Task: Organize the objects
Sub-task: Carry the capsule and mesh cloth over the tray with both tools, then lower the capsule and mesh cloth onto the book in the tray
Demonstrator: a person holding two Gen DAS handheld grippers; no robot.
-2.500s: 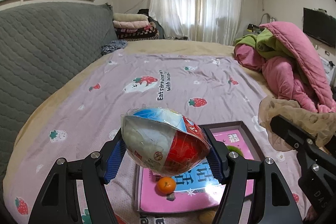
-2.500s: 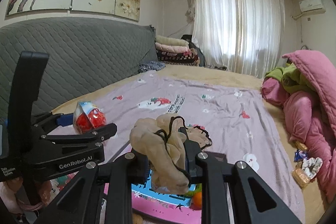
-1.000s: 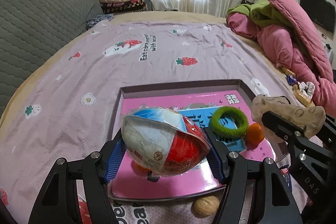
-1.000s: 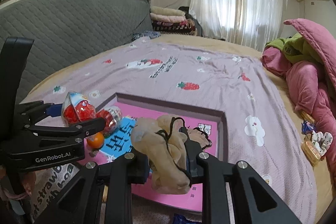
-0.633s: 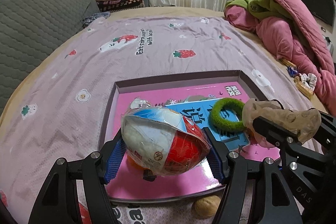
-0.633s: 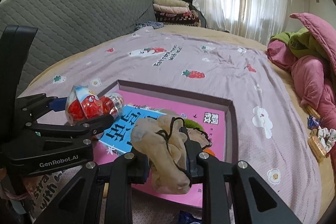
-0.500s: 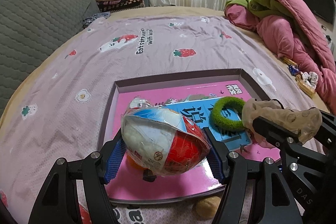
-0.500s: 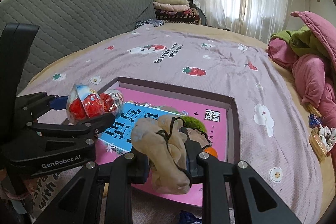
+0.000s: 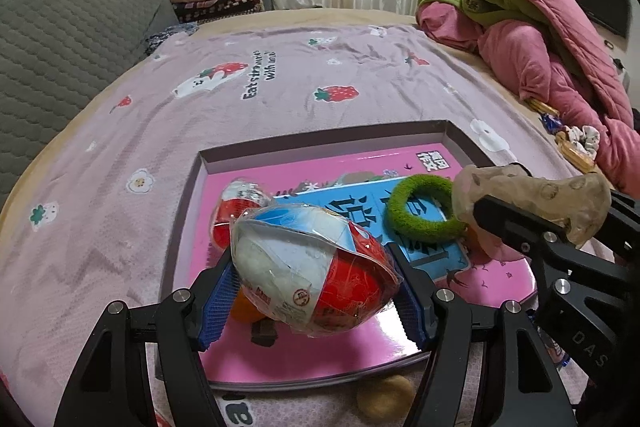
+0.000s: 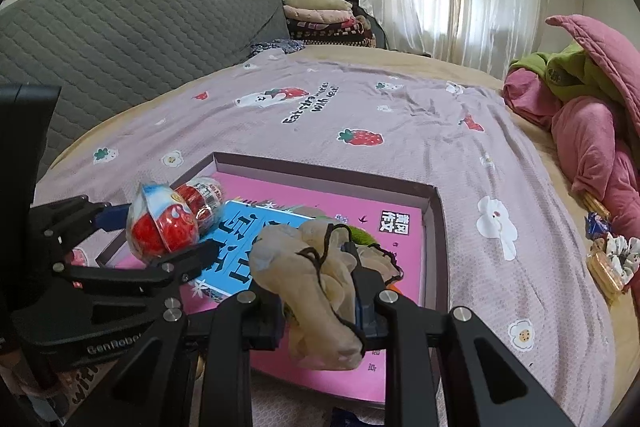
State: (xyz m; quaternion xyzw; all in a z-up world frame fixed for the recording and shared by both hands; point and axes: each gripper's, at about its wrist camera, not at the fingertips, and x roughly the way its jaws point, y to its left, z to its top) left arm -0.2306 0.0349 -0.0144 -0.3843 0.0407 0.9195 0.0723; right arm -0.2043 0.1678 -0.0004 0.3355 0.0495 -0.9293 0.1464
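We are gripping a wrapped egg toy (image 9: 312, 271) in our left tongs (image 9: 316, 291) and a beige stocking (image 10: 316, 291) in our right tongs (image 10: 320, 303), above the tray (image 10: 438, 227).

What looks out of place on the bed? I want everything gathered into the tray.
A walnut lies on the bedspread just outside the tray at its near edge, and snack packets and a scrunchie are strewn beside the pink quilt.
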